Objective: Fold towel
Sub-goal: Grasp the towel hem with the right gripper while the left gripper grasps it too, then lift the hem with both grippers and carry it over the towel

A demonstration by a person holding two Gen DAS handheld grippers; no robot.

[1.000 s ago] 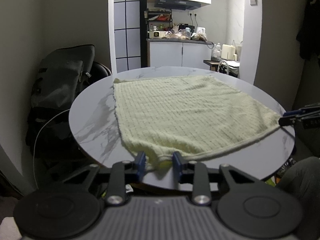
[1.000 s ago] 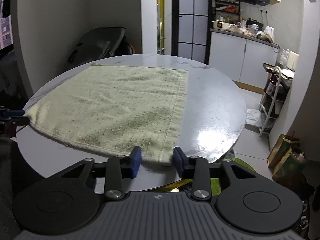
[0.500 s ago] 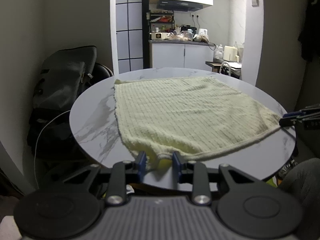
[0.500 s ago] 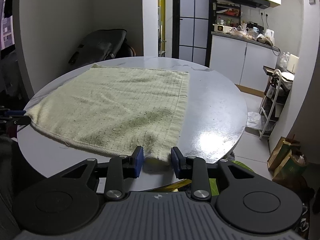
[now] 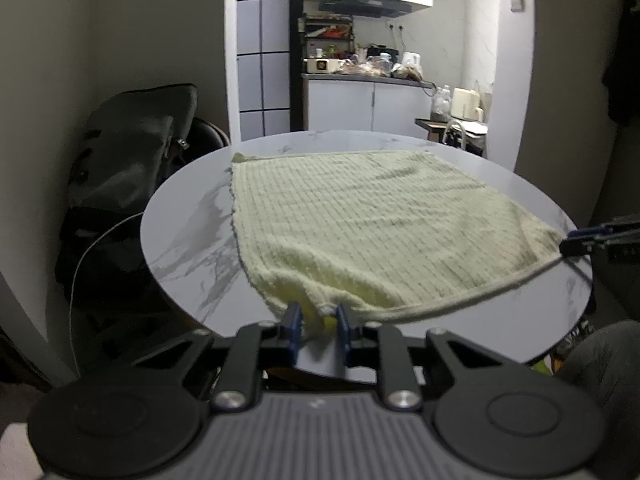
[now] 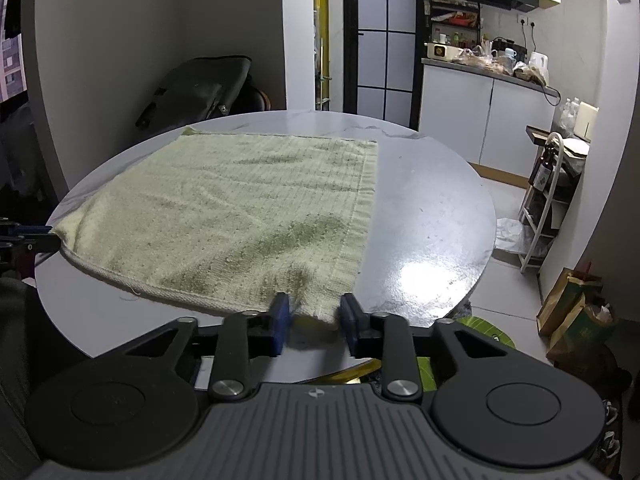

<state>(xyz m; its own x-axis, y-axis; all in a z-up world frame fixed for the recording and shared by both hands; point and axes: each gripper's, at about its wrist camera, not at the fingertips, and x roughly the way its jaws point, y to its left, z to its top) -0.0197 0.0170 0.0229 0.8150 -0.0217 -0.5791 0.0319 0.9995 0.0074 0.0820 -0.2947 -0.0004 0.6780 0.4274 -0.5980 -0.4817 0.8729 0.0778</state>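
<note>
A pale yellow-green towel (image 5: 360, 224) lies spread flat on a round marble table (image 5: 192, 240); it also shows in the right wrist view (image 6: 240, 208). My left gripper (image 5: 318, 318) has its blue-padded fingers closing on the towel's near left corner, which bunches between them. My right gripper (image 6: 314, 314) holds the near right corner between its fingers, with a small gap either side. Each gripper shows at the edge of the other's view, at the towel's corner (image 5: 588, 240) (image 6: 24, 236).
A dark backpack (image 5: 132, 152) rests on a chair left of the table. A kitchen counter with appliances (image 5: 360, 68) stands behind. A white rack (image 6: 552, 200) and paper bags (image 6: 576, 308) stand on the floor to the right. The table's right part (image 6: 432, 220) is bare.
Both grippers have narrowed on the towel's near corners and lifted them slightly off the table edge. The towel's near hem now bunches up at each corner.
</note>
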